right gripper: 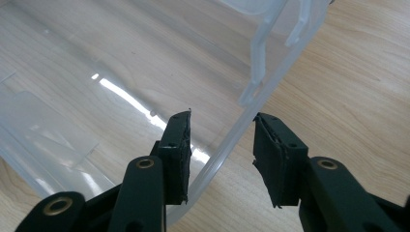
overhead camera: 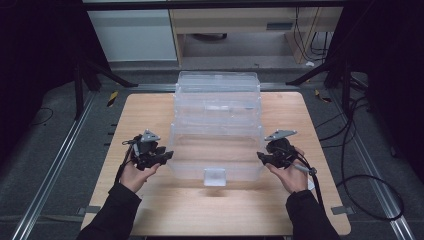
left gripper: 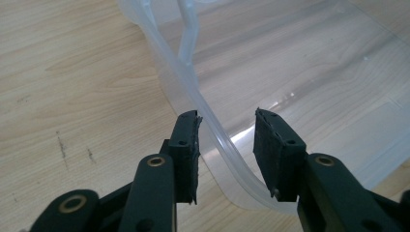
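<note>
So there's a big clear plastic box [overhead camera: 217, 127] sitting in the middle of the high view, on a light wooden table [overhead camera: 150, 200]. It looks open, with the lid standing up at the far side toward the top of the frame, and there's a little latch tab [overhead camera: 215, 176] at the middle of its near edge. The plastic is see-through enough that the wood grain shows right through it.

The left gripper [overhead camera: 159, 156] is at the lower-left corner of the box, held in the person's left hand [overhead camera: 134, 175] coming up from the bottom of the frame. In the left gripper view its jaws are spread apart with the curved rim of the box [left gripper: 212, 130] running up between them — one jaw outside the wall, one inside. The pads aren't pressed onto the plastic, there's a gap on both sides.

Same story on the other side. The right gripper [overhead camera: 266, 157] sits at the lower-right corner of the box in the right hand [overhead camera: 292, 175], with its cable [overhead camera: 320, 195] trailing down toward the bottom right. In the right gripper view the jaws are apart and straddle the box edge [right gripper: 232, 140] — the rim runs diagonally from the upper right of the frame down between them, not clamped.

Dark sleeves [overhead camera: 112, 215] cover both forearms at the bottom of the high view.
</note>
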The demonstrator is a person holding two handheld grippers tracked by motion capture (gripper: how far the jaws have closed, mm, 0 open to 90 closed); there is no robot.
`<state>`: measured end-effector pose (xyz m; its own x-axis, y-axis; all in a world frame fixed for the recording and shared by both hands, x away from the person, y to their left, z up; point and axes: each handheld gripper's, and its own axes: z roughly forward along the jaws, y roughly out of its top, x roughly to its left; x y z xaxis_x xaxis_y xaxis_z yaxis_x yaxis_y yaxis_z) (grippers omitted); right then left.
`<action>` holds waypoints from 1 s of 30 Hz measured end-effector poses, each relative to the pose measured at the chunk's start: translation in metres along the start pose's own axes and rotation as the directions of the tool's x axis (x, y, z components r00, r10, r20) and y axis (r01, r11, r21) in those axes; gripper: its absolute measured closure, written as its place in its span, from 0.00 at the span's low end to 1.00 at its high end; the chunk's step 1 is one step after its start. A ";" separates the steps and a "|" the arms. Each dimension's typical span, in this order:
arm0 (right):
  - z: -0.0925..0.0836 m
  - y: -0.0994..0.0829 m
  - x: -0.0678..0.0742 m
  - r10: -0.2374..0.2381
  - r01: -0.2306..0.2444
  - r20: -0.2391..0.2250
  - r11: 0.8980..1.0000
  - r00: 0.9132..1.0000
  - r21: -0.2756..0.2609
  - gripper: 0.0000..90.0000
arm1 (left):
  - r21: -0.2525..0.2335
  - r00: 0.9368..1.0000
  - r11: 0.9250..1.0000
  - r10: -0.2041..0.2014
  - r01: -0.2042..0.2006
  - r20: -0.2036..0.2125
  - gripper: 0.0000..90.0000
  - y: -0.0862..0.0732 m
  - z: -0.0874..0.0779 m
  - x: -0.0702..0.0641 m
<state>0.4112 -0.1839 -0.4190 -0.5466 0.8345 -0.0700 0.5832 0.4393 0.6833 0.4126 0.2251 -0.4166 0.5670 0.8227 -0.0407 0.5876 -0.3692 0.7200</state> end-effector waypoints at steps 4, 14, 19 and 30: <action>0.002 0.001 -0.001 -0.014 0.014 0.007 1.000 1.000 -0.007 0.66 | 0.000 1.000 1.000 -0.016 0.016 -0.017 0.69 -0.003 -0.003 -0.006; 0.009 -0.002 -0.002 0.002 -0.002 0.003 1.000 1.000 0.006 0.69 | -0.001 1.000 1.000 0.021 -0.021 -0.014 0.66 -0.003 -0.003 -0.005; 0.003 0.000 -0.002 0.016 -0.016 0.012 0.999 1.000 -0.033 0.51 | -0.037 1.000 0.999 0.030 -0.030 -0.007 0.57 -0.001 -0.010 -0.003; -0.042 -0.003 -0.024 0.063 -0.055 0.052 0.986 0.997 -0.157 0.37 | -0.155 0.999 0.988 -0.027 0.020 -0.043 0.42 -0.003 -0.046 0.027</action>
<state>0.3975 -0.2194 -0.3890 -0.4762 0.8770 -0.0644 0.5109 0.3356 0.7915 0.3996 0.2689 -0.3882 0.5252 0.8504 -0.0306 0.5022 -0.2808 0.8179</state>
